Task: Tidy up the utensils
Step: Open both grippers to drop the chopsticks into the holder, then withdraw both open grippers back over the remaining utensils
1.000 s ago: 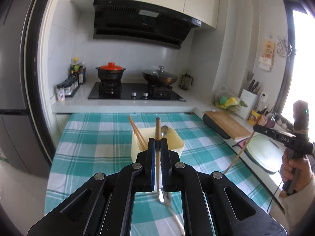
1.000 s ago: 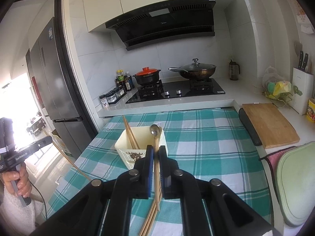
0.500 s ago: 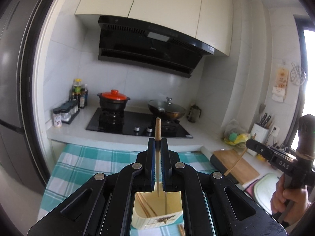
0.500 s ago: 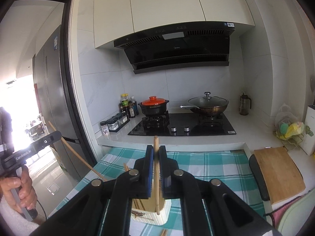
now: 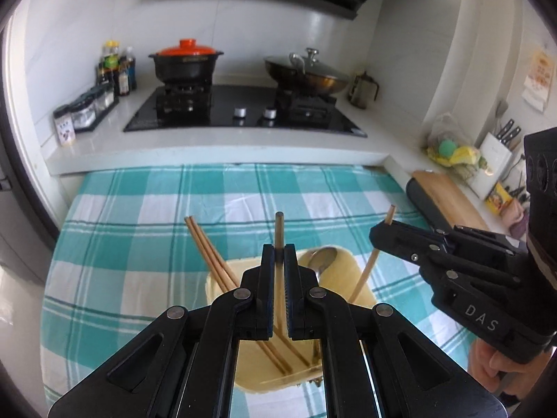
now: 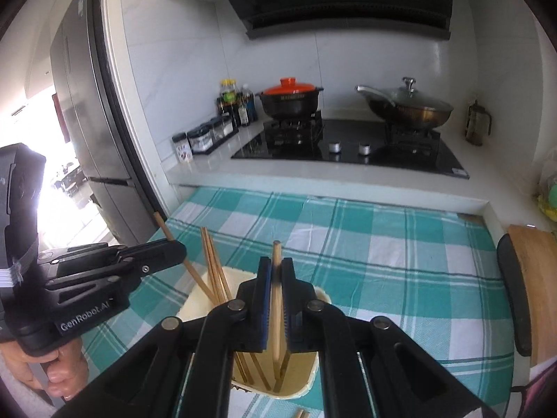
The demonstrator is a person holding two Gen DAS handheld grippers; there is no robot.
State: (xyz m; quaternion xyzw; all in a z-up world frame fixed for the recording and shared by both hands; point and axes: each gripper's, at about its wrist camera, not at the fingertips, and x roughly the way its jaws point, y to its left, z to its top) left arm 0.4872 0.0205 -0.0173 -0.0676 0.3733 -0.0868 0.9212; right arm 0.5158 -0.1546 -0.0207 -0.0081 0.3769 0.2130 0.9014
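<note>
- While both tongs hang over the cream holder (image 5: 351, 275), left gripper (image 5: 278, 261) at lower centre pinches one chopstick (image 5: 279, 230), tip inside the holder.
- Right gripper (image 5: 381, 235), right of frame, pinches a second chopstick (image 5: 367, 271), angled into the holder beside the spoon (image 5: 322, 259).
</note>
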